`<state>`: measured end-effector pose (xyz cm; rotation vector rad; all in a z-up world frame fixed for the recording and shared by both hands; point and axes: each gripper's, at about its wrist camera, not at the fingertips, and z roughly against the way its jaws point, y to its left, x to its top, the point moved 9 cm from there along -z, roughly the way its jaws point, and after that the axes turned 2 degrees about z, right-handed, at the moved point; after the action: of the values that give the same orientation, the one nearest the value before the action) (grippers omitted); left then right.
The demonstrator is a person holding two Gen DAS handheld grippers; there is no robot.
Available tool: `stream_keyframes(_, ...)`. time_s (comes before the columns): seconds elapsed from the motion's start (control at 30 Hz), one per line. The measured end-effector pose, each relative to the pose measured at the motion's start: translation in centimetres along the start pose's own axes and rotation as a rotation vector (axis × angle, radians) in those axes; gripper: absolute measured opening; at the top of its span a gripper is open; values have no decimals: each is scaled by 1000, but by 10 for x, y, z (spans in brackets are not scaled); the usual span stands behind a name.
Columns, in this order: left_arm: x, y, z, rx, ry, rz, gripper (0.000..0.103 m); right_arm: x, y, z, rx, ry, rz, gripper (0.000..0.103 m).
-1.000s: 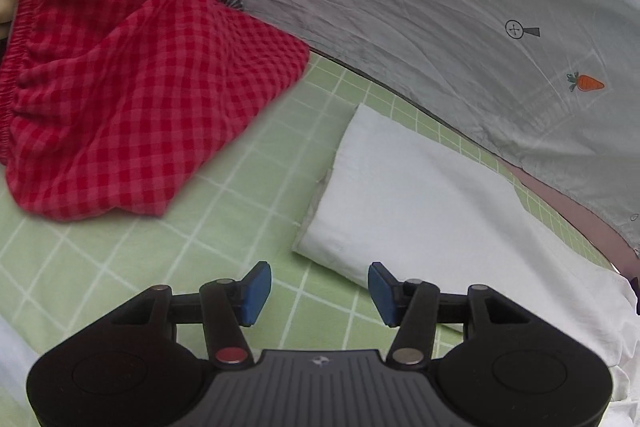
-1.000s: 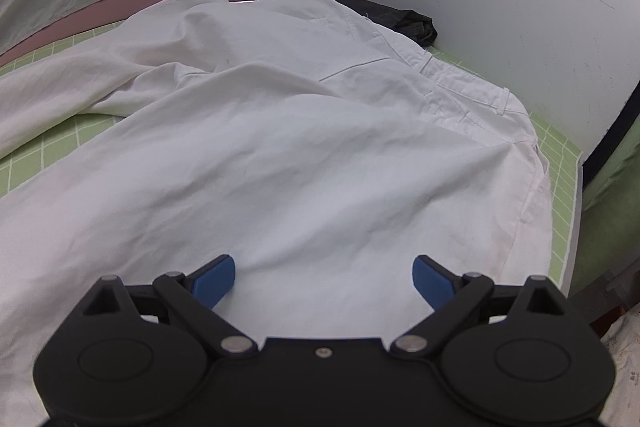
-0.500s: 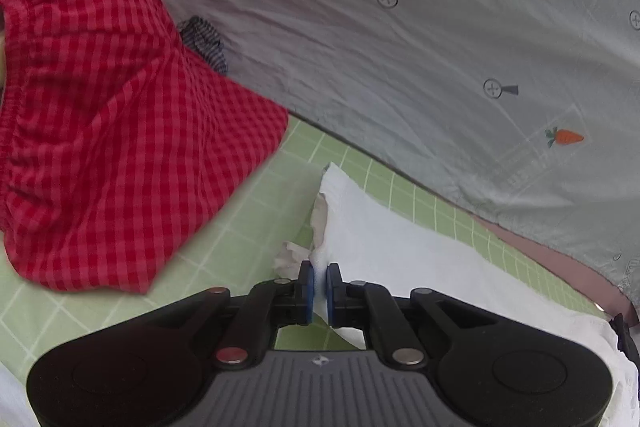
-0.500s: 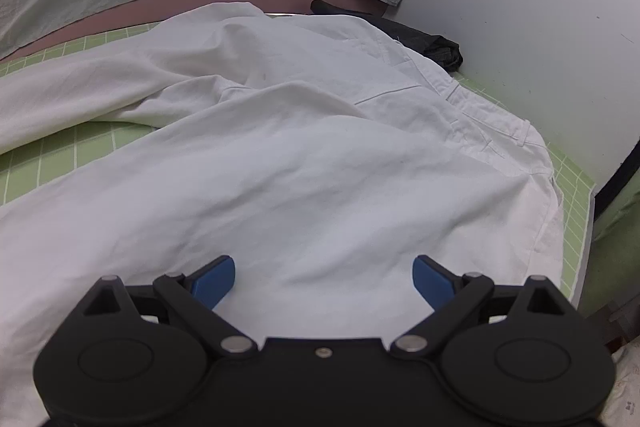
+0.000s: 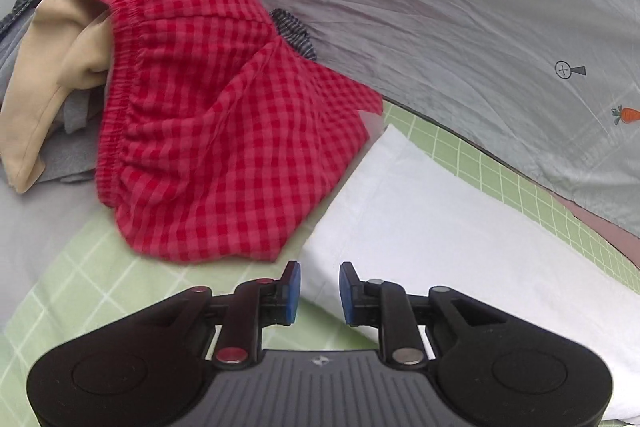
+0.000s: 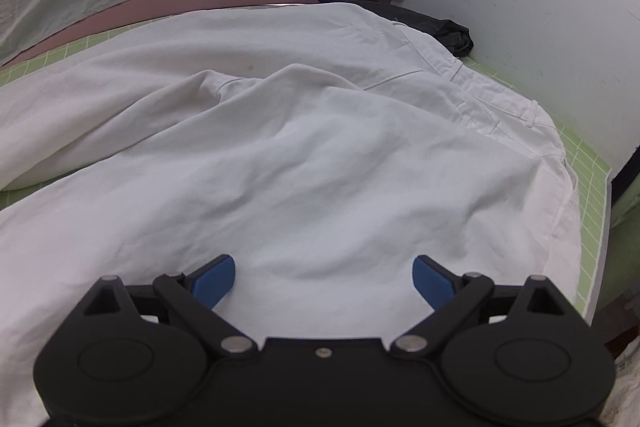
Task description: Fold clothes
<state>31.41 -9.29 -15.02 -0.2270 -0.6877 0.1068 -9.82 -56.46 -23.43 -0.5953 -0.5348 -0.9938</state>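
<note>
A pair of white cotton trousers (image 6: pixel 320 155) lies spread on the green gridded mat (image 5: pixel 492 171), its long axis running from the waistband under the right gripper (image 6: pixel 324 277) out to the leg hem at the left gripper (image 5: pixel 319 293). The left is nearer that hem, jaws parted narrowly astride its corner; the right is wide open, holding nothing. One red gingham pair of shorts (image 5: pixel 224 131) tops one heap beside it.

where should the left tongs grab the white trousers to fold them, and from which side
Take the white trousers by the leg hem, at the corner just ahead of the left tongs. Come in low from the open green mat side. There the edge is free and straight, while the red checked shorts crowd the far corner.
</note>
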Motion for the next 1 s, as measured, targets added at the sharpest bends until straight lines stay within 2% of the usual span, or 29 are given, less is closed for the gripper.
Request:
stream_keyframes(0.1,-12,18,2,18,28,48,24,10,4,5,0,-31,-25,96)
stream_keyframes(0.2,-22,24,0,40,68,9,23,25,17,9,20,-69,-19,96)
stream_keyframes(0.33,-29,11,-10,35,102,-59,23,41,47,10,76,-98,27,96)
stream_keyframes(0.5,-29,-24,-18,-10,81,-183,23,58,96,16,169,-150,122,96)
stream_keyframes(0.73,-29,-50,-33,-36,80,-256,23,58,156,13,269,-139,242,94)
stream_keyframes(1.0,-4,-71,-44,-87,46,-294,24,88,174,-2,293,-150,187,93)
